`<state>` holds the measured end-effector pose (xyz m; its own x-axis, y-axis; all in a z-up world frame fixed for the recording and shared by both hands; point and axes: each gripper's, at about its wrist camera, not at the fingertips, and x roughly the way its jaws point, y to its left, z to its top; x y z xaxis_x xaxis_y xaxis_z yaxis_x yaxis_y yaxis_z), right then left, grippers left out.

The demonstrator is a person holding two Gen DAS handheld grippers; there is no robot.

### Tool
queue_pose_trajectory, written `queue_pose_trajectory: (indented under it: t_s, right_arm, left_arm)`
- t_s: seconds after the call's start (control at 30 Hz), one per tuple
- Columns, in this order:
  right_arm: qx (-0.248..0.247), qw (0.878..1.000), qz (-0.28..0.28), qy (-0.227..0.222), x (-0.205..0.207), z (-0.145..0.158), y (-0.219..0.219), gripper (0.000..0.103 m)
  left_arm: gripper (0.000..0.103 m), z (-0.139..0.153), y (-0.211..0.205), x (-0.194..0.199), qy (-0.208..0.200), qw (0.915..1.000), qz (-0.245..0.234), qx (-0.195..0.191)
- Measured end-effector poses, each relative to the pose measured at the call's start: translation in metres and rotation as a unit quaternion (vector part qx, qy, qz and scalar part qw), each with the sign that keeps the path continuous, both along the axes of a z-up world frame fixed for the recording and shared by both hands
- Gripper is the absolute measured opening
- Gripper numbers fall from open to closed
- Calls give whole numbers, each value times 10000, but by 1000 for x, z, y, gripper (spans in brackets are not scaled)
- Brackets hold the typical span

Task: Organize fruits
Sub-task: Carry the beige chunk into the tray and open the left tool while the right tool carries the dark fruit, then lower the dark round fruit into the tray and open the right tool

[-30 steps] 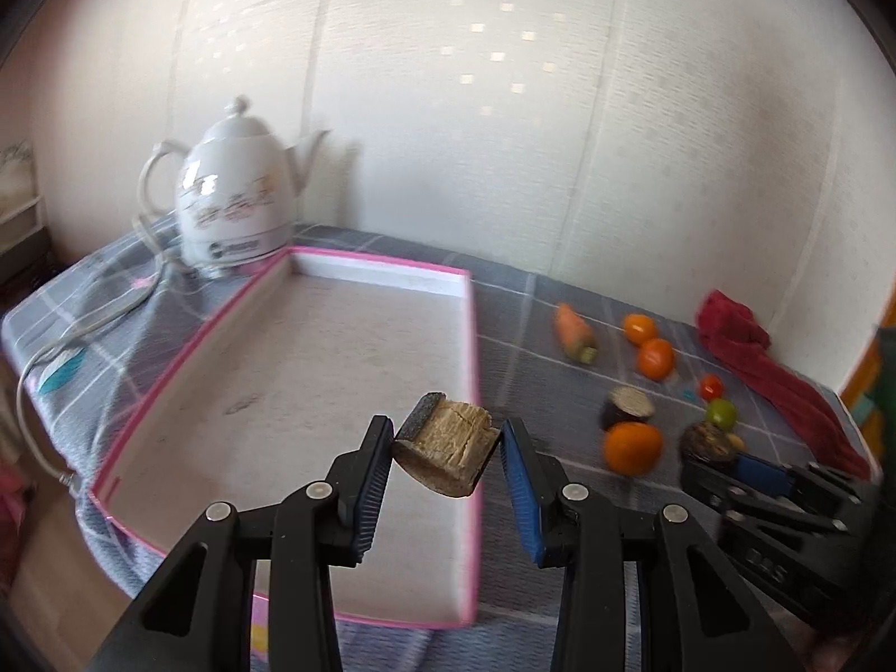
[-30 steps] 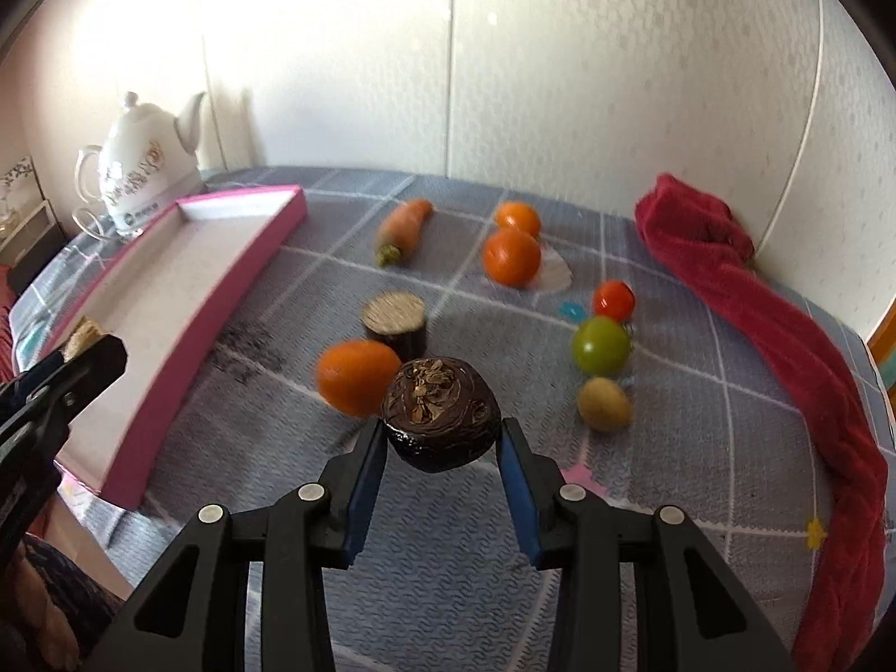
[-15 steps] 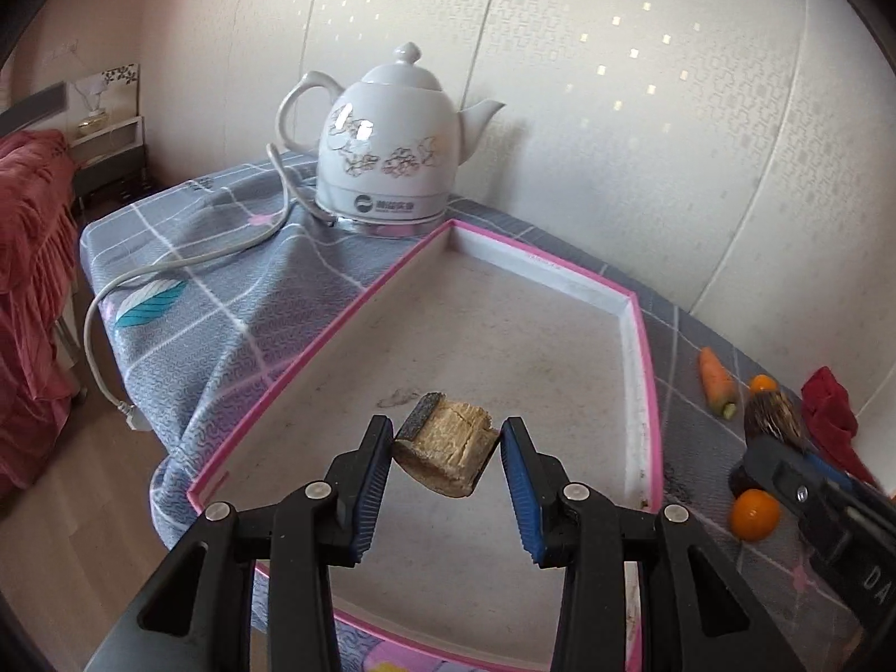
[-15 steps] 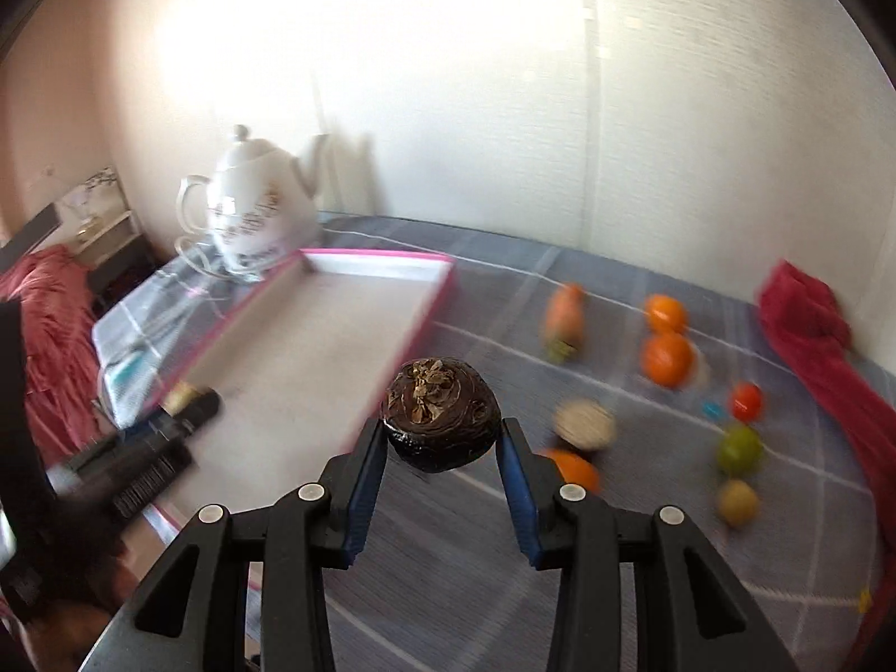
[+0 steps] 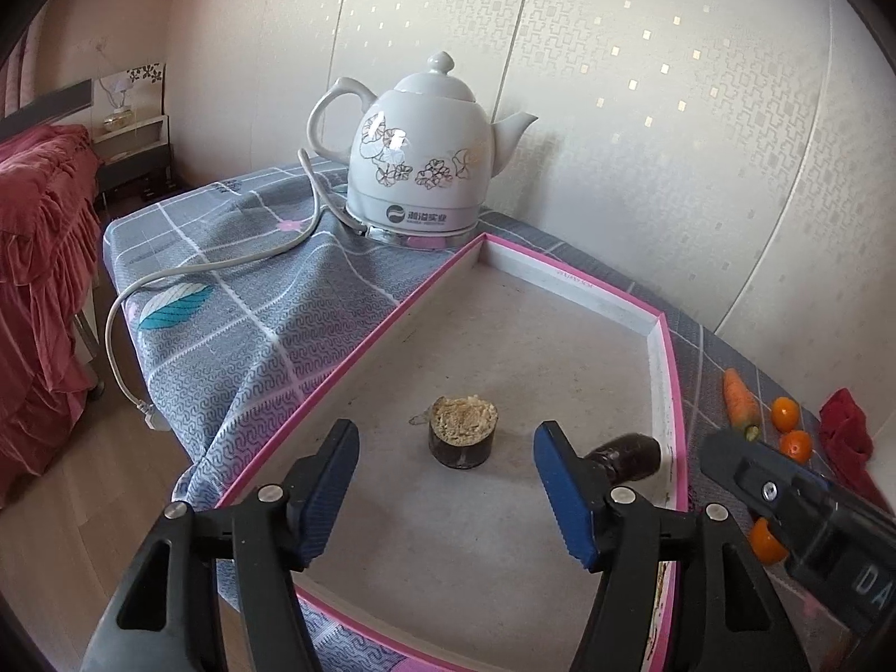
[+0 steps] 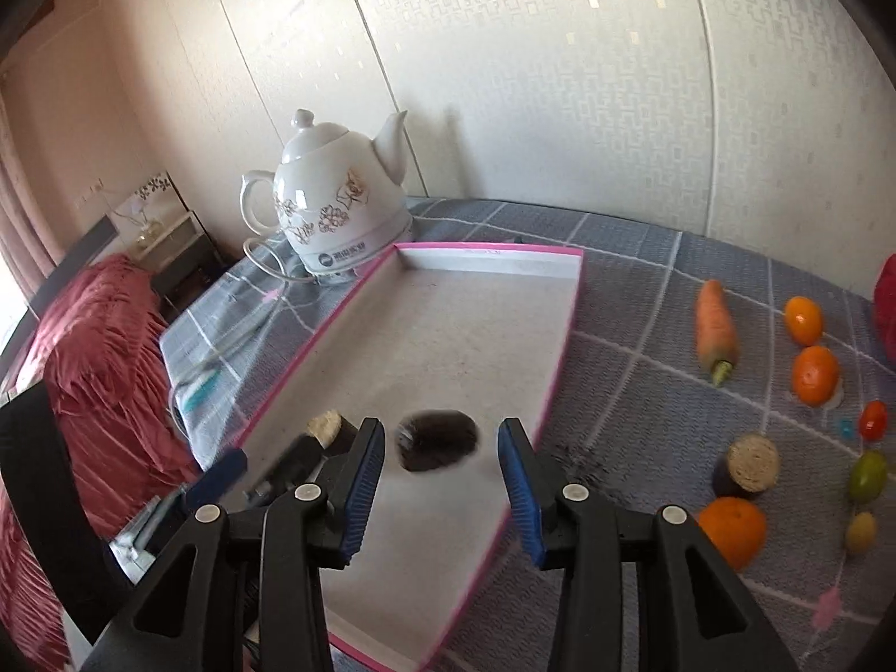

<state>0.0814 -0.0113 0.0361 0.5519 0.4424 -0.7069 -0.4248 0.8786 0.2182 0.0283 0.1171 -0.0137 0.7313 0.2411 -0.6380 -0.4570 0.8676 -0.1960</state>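
A worktop (image 6: 644, 291) under a grey checked cloth stands against a pale patterned wall, with a bed (image 6: 95, 347) in a red cover beside it. On the cloth lies a long, shallow tray (image 6: 487, 249) with a pink rim. A white flowered kettle (image 5: 420, 168) stands just beyond the tray's far corner, and a red cloth (image 5: 845, 437) lies bunched at the other end of the worktop.

The left gripper (image 5: 445, 434) hangs over the near end of the tray. Its jaws are opening and grasp nothing. A short cut piece (image 5: 463, 431), dark-skinned with a pale fibrous top, stands upright on the tray floor in the gap, clear of both pads.

The right gripper (image 6: 442, 427) points down at the same end of the tray, close to its inner long rim. A dark round fruit (image 6: 437, 442) sits between its jaws. The fruit is smeared in this view, with slivers of tray seeming to show at either side, so I cannot tell whether the pads are pressing on it.

The other things lie on the cloth well apart from the tray:
- a carrot (image 6: 715, 330)
- a large orange (image 6: 731, 529)
- two smaller oranges (image 6: 815, 375) (image 6: 802, 319) beyond the large one
- a second cut piece (image 6: 750, 465) just behind the large orange
- a small red fruit (image 6: 873, 420), a green one (image 6: 867, 476) and a yellowish one (image 6: 861, 532) in a loose row
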Motion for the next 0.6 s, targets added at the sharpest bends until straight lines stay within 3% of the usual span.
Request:
queue_pose_trajectory:
  t_s: [0.27,0.43,0.6]
  right_arm:
    - [-886,9951,-411,-177,-19,-7,-53,43]
    - [-947,9894,-1099,-104,-19,-6,-101,43]
    - [-723,9758,-2055,161,-17,-12,-146,43]
  left_arm:
    - [66,2,-16,-1,-57,9995,-290,107]
    - [66,2,-28,0,-40,9983,-554,176]
    - [66,3,-49,2,-133,9929,-1174,137]
